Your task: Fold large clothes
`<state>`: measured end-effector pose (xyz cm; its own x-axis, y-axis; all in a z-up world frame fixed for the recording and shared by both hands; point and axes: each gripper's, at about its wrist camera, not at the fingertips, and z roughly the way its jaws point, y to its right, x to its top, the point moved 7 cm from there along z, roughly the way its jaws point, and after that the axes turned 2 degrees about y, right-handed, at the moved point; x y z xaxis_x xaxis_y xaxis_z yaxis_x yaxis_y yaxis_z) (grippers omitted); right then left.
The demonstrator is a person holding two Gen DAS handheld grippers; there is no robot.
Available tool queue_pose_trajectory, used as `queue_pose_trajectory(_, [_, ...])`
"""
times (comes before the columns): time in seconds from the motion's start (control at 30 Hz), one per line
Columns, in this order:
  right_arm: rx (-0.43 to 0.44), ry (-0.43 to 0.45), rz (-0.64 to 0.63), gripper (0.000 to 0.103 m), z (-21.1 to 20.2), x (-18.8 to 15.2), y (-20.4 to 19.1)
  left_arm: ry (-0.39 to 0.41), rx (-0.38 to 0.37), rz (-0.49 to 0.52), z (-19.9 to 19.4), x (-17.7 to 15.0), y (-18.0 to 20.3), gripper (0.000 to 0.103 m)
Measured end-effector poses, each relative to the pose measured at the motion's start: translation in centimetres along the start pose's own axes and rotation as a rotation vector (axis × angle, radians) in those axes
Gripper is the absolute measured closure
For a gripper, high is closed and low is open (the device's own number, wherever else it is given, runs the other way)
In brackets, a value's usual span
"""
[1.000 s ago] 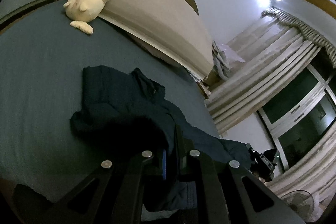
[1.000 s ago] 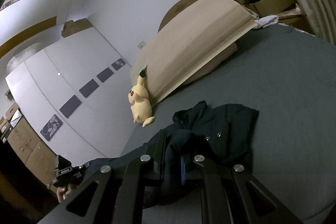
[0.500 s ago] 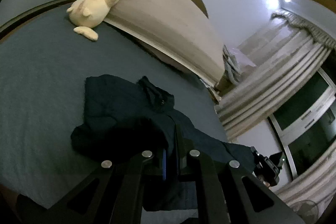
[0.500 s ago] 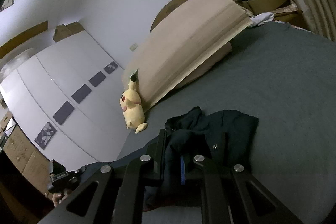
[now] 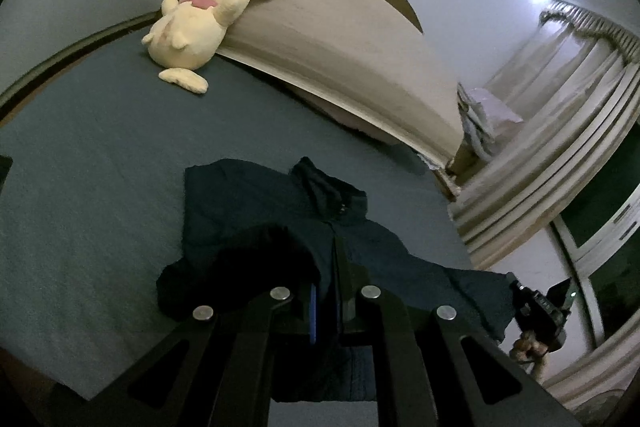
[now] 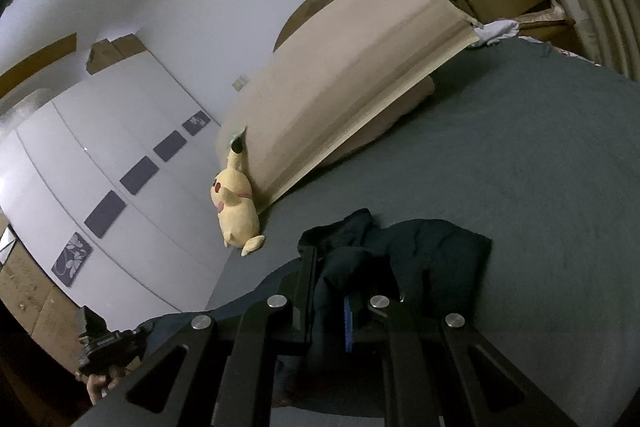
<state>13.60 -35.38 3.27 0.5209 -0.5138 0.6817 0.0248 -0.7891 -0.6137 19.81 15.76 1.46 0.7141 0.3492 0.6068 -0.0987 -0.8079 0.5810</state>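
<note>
Fingers on both grippers are clamped on fabric: left gripper has its jaws pinched together on a fold of the dark jacket, and right gripper is likewise clenched on a bunched edge of the same jacket. Cloth drapes over the left finger in each wrist view (so the fingertips themselves are mostly hidden). Jacket lies spread across the grey bed cover, collar pointing toward the headboard end, one part trailing off toward the other gripper. In the left view the right gripper shows small at the right edge with a hand under it; in the right view the left gripper sits at the lower left, also hand-held. Beyond the jacket, a yellow plush toy leans against a tan board propped at the head of the bed. Curtains hang at right, white wardrobe doors show in the right view.
</note>
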Motion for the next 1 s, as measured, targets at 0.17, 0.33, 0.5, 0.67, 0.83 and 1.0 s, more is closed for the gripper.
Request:
queue_pose_trajectory(0.17, [-0.027, -0.016, -0.004, 0.092, 1.3, 0.4, 0.5, 0.001, 0.038, 0.025, 0.7, 0.1, 0.1, 0.097])
queue_pose_trajectory(0.33, [-0.05, -0.031, -0.014, 0.092, 2.5, 0.8, 0.7, -0.007, 0.064, 0.03, 1.9, 0.6, -0.2, 0.097])
queue_pose_trajectory(0.5, [-0.068, -0.049, -0.021, 0.092, 3.8, 1.3, 0.9, -0.012, 0.087, 0.039, 3.0, 1.0, -0.4, 0.097])
queue_pose_trajectory(0.67, [-0.081, -0.061, -0.026, 0.092, 4.9, 1.8, 1.1, -0.02, 0.102, 0.036, 4.0, 1.4, -0.7, 0.097])
queue_pose_trajectory(0.83, [-0.096, -0.07, -0.021, 0.092, 6.0, 2.0, 1.4, -0.033, 0.109, 0.034, 5.1, 2.0, -1.1, 0.097])
queue_pose_trajectory(1.0, [-0.111, -0.077, -0.014, 0.092, 7.1, 2.5, 1.9, -0.048, 0.123, 0.041, 6.7, 2.9, -1.3, 0.097])
